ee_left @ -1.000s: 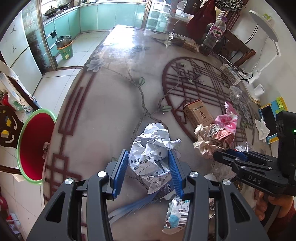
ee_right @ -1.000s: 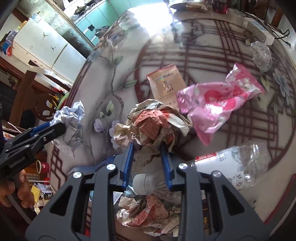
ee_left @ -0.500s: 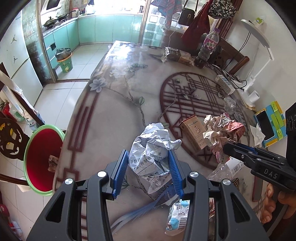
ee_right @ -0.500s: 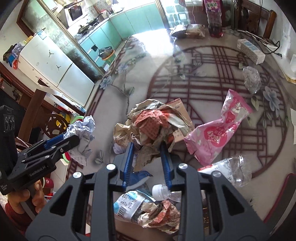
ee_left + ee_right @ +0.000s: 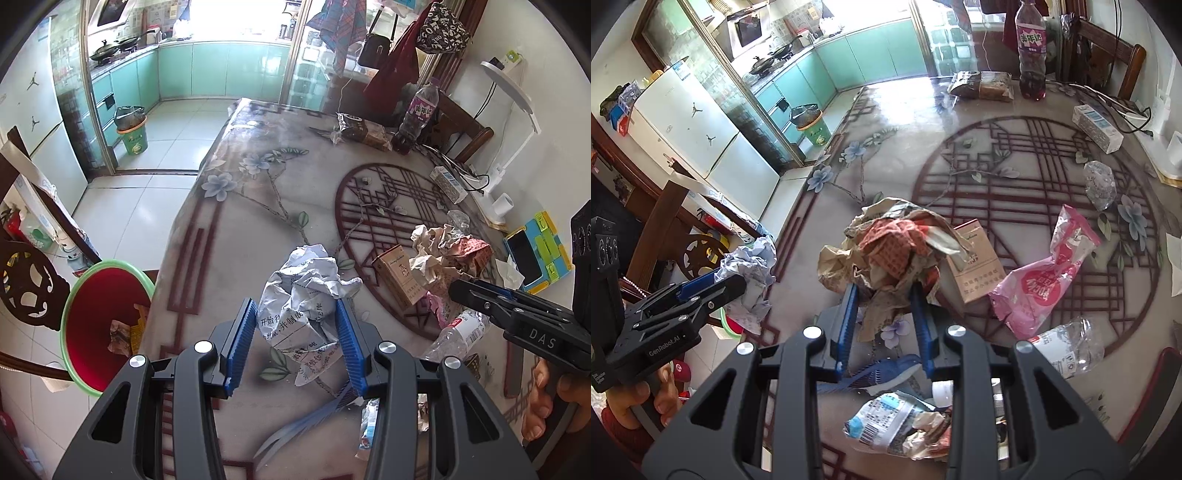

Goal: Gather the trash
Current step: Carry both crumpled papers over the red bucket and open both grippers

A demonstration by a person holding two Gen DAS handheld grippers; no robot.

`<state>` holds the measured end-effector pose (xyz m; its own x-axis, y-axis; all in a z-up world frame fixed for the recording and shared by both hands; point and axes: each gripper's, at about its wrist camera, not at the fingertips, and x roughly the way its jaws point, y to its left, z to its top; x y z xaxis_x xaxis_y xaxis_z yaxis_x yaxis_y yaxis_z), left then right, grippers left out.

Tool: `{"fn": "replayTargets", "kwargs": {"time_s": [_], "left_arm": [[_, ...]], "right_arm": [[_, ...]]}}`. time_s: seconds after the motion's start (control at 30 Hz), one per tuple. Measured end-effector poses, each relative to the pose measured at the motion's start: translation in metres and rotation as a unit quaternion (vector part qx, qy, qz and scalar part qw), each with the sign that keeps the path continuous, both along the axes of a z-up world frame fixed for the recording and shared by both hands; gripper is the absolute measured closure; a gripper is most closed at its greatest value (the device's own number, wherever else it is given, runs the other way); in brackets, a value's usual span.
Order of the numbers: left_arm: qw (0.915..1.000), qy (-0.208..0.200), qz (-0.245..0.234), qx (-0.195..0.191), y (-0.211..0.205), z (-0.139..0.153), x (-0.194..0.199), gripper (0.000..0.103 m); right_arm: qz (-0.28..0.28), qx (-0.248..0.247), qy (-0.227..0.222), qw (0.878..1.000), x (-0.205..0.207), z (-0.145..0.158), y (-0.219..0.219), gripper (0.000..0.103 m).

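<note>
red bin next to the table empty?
No. The red bin already holds a few scraps of trash at its bottom, seen in the left wrist view.

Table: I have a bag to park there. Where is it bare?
Bare: the table's kitchen-side stretch, from the flower print to the snack pack. Crowded: near the carton, pink wrapper and crushed bottle.

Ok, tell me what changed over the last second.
Both grippers rose away from the table, each carrying its load: the left gripper stays shut on the white crumpled paper, the right gripper on the brown crumpled paper. Nothing was let go. The pink wrapper, clear bottle and carton stayed put.
</note>
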<state>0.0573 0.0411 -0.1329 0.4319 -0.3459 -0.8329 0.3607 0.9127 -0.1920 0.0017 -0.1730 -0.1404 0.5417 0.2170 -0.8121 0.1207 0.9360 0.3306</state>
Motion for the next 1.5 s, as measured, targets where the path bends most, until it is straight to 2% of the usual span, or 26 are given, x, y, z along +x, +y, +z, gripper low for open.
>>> {"fn": "replayTargets", "kwargs": {"time_s": [0.67, 1.23, 1.5], "left_arm": [[0.9999, -0.004, -0.006, -0.011, 0.047, 0.003, 0.014, 0.061], [0.9982, -0.012, 0.057, -0.009, 0.146, 0.001, 0.032, 0.061], [0.9959, -0.001, 0.090, -0.005, 0.195, -0.013, 0.037, 0.061]], "right_arm": [[-0.011, -0.021, -0.013, 1.000, 0.005, 0.019, 0.049, 0.074], [0.023, -0.024, -0.024, 0.999, 0.028, 0.025, 0.130, 0.074], [0.061, -0.022, -0.022, 0.998, 0.045, 0.023, 0.182, 0.074]]}}
